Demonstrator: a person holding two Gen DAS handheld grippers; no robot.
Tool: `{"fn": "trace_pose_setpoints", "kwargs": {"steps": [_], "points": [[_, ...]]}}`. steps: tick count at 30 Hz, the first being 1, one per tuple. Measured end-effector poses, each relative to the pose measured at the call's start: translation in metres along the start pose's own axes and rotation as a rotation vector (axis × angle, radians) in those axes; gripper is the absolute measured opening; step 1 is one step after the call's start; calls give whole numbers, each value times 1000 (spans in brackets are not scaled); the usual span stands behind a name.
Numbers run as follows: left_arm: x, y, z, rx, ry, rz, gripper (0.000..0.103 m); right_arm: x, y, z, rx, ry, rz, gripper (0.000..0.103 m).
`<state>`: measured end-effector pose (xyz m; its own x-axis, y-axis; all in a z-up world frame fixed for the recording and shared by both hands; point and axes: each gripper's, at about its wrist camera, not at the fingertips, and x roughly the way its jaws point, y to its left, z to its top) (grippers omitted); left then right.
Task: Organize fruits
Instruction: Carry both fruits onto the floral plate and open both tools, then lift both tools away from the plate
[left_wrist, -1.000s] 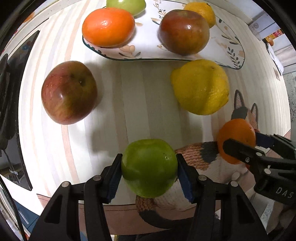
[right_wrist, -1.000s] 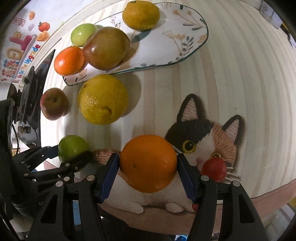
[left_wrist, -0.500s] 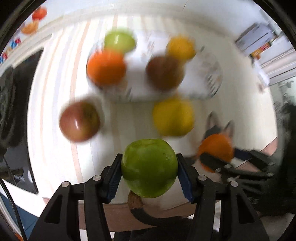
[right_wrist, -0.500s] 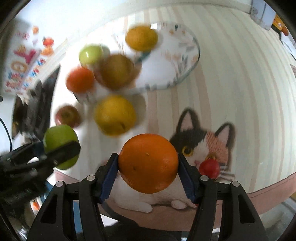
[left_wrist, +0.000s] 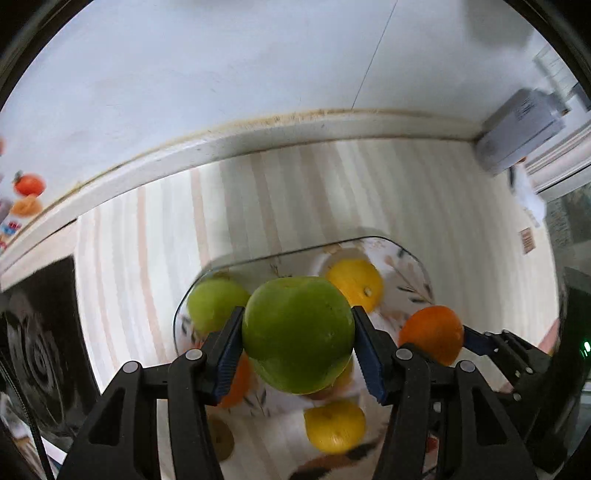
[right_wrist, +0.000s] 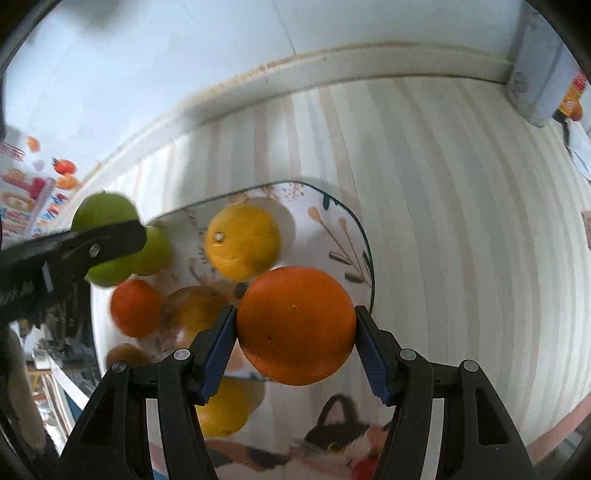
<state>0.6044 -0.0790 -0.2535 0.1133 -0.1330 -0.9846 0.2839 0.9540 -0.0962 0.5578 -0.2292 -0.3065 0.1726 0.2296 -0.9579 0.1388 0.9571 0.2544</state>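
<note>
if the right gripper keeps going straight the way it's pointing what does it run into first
Probably the floral plate: the right gripper, shut on its orange, points down near the plate's right end. Depth is unclear, so it may meet the striped tablecloth instead.

Bright, soft daylight overall, no harsh glare. Heavy fisheye bend and black corners. Background fruit on the plate (right_wrist: 354, 236) is motion-smeared; the held apple (left_wrist: 299, 332) and orange (right_wrist: 295, 325) stay sharp.

Green apples: two, one (left_wrist: 298, 334) gripped, one (left_wrist: 214, 304) on the plate
Oranges: two, one (right_wrist: 295, 325) gripped, one (right_wrist: 136, 307) on the plate
Yellow citrus: two, one (right_wrist: 242, 242) on the plate, one (left_wrist: 334, 426) beside it
Plates: one (right_wrist: 347, 236)
Grippers: two (left_wrist: 298, 354) (right_wrist: 295, 350)
</note>
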Motion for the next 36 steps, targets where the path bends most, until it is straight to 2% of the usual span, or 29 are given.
{"fn": "trace_pose_setpoints", "kwargs": {"steps": [6, 13, 17, 18, 19, 20, 21, 22, 23, 28, 36], "points": [[48, -2, 27, 9, 129, 11, 53, 19, -8, -1, 1, 46, 3, 65], [65, 8, 33, -31, 180, 3, 54, 29, -7, 5, 19, 89, 23, 66], [61, 10, 32, -42, 184, 5, 54, 32, -4, 8, 13, 123, 10, 66], [59, 10, 31, -45, 182, 3, 57, 32, -2, 7, 7, 134, 4, 66], [56, 11, 29, -52, 178, -8, 66, 35, 3, 9, 4, 139, 3, 71], [52, 13, 26, -57, 171, -17, 75, 33, 5, 9, 4, 140, 14, 86], [47, 14, 25, -58, 159, -15, 79, 28, 7, 8, -2, 134, 13, 93], [41, 16, 24, -59, 149, -3, 88, 25, 9, 8, -7, 131, -4, 98], [36, 18, 22, -65, 139, 11, 90, 20, 11, 8, -17, 122, -24, 98], [19, 22, 7, -103, 91, 23, 90, 2, 13, 5, -28, 99, -50, 98], [-14, 36, -46, -189, -8, 110, 90, -27, 20, -11, -60, 48, -84, 98]]}}
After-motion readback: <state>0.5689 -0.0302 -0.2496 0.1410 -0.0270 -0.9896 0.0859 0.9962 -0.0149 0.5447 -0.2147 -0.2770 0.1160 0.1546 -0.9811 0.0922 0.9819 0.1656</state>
